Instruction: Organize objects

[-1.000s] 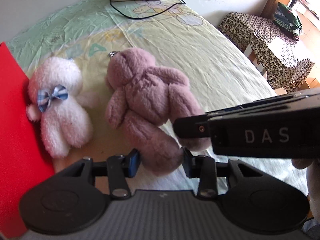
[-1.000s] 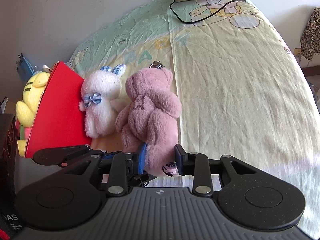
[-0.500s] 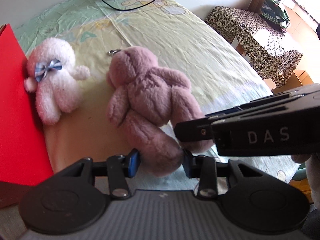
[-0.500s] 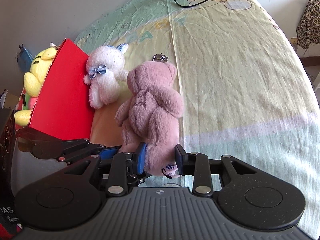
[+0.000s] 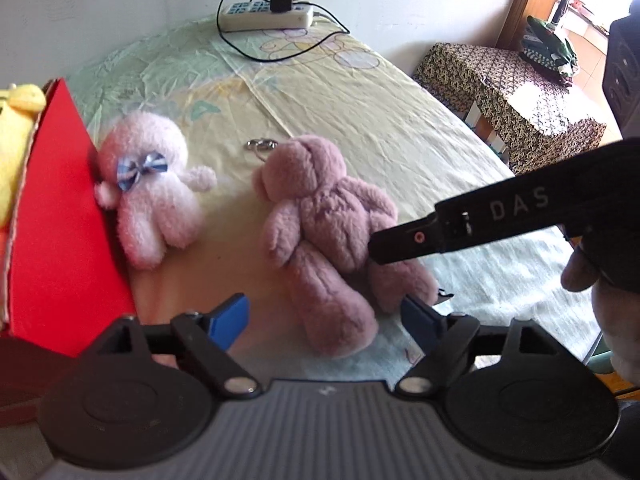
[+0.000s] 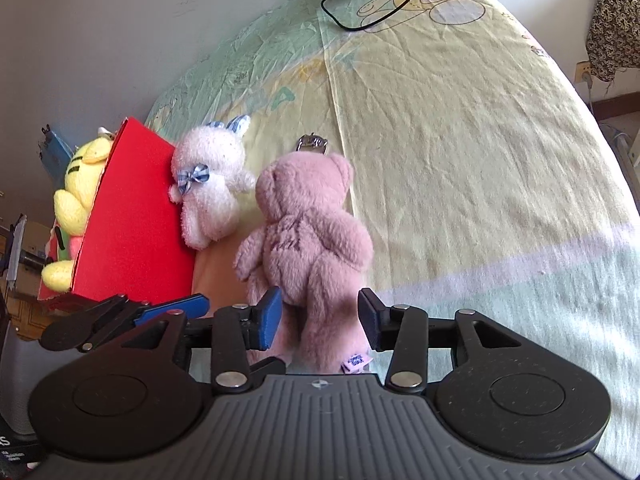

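Bear: pink plush teddy bear (image 5: 326, 236) lay face-down on bedsheet (image 5: 400, 120), fuzzy, keyring at head | left gripper (image 5: 324, 316): jaws just spread, leg between, untouched | right gripper (image 6: 320, 316): just released.

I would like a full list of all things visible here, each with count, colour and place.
pink teddy bear: 1, dusty pink, lying on the bed, legs between both jaws
white plush bunny: 1, white with a blue bow, against the red box
red box: 1, red, left edge of the bed
yellow plush toy: 1, yellow, inside the box
power strip: 1, white, far end of the bed
bed sheet: 1, pale yellow-green
left gripper: 1, black, jaws just opened
right gripper: 1, black, jaws just opened
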Motion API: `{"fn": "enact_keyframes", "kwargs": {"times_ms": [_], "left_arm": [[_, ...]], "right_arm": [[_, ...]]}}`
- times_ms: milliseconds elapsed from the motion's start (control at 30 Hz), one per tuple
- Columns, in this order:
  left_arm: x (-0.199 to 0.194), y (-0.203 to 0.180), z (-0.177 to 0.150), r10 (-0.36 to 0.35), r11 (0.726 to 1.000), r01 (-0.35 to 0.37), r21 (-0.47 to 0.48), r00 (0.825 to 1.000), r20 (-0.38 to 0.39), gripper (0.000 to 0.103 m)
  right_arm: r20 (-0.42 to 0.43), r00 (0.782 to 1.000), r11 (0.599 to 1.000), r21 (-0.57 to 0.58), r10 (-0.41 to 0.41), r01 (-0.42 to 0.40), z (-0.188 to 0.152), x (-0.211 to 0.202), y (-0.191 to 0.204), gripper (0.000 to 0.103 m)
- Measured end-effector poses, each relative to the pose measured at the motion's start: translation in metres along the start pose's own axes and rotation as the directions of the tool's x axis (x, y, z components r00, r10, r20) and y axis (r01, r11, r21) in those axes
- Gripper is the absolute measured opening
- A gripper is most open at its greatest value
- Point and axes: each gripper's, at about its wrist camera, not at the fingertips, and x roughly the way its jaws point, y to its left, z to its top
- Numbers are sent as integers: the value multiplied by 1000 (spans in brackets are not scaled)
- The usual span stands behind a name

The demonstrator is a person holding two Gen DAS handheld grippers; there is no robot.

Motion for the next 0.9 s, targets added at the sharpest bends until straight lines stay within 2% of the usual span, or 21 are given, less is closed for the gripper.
{"fn": "enact_keyframes", "kwargs": {"times_ms": [100, 233, 600, 633, 700, 767, 900], "left_arm": [[-5, -1, 7, -15, 1000, 15, 8, 1000, 24, 88], [5, 0, 21, -44, 999, 44, -13, 999, 11, 88], [38, 8, 42, -74, 995, 71, -66, 996, -48, 95], [40, 10, 42, -79, 995, 75, -72, 995, -53, 95], [42, 13, 42, -87, 993, 82, -85, 994, -64, 95], [44, 16, 42, -96, 991, 89, -96, 993, -69, 99], [48, 21, 41, -105, 988, 95, -118, 991, -82, 100]], "right_arm": [[19, 1000, 1000, 9, -13, 13, 6, 1, -5, 51], [29, 1000, 999, 33, -7, 7, 15, 8, -14, 51], [-25, 992, 988, 99, 126, -123, 31, 34, -32, 51], [-31, 990, 985, 104, 141, -137, 32, 36, -32, 51], [-42, 984, 980, 104, 176, -171, 34, 39, -30, 42], [-49, 980, 978, 92, 193, -188, 36, 40, -24, 41], [-66, 972, 973, 57, 226, -223, 37, 43, -12, 35]]}}
